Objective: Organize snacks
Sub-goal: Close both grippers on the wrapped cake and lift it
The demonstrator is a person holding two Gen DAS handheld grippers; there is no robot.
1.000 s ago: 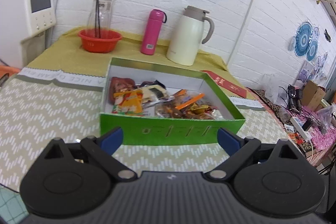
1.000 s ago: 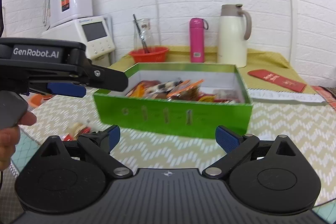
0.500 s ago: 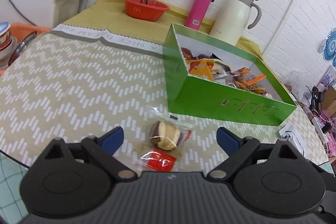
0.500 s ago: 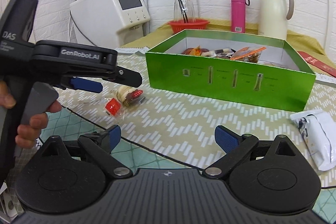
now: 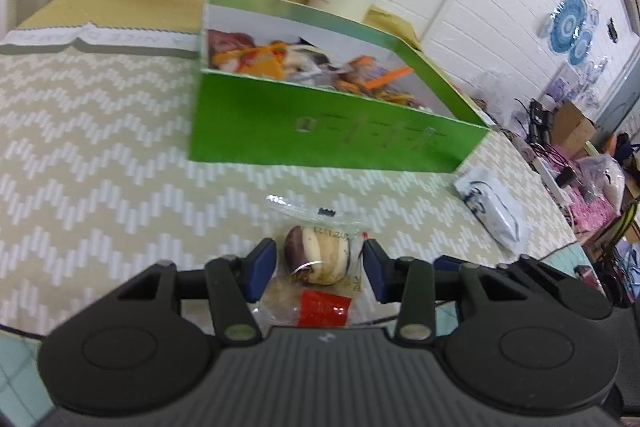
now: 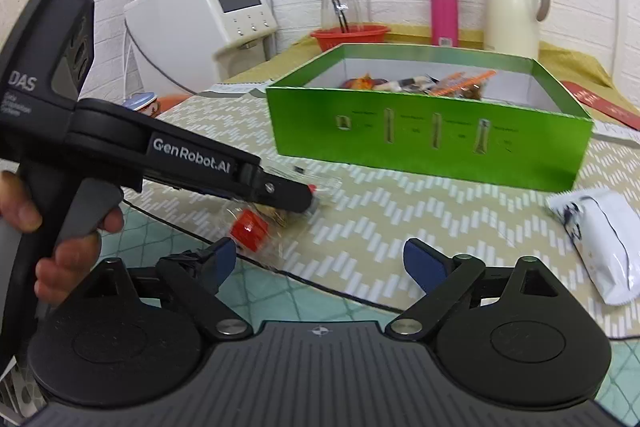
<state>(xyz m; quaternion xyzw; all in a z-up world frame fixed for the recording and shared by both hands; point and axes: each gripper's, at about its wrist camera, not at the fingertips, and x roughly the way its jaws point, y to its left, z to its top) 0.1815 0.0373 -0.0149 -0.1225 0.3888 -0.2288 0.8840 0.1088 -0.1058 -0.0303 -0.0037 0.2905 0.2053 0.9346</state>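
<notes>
- Near the front edge of the tabletop (image 5: 100, 155), I have my left gripper (image 5: 318, 263) around a clear-wrapped pastry (image 5: 318, 261), its blue fingers (image 5: 262, 263) narrowed to either side of the wrapper; whether they actually press it I cannot tell.
- From the right wrist view, the left gripper (image 6: 308, 201) sits low over that pastry (image 6: 250, 229), which lies on the tablecloth.
- My right gripper (image 6: 316, 261) is spread wide and holds nothing.
- Behind the pastry stands the green box (image 5: 332, 131), with snack packets inside.
- A white packet (image 6: 596, 231) lies near the tabletop's right edge, just beside the box's front right corner.
</notes>
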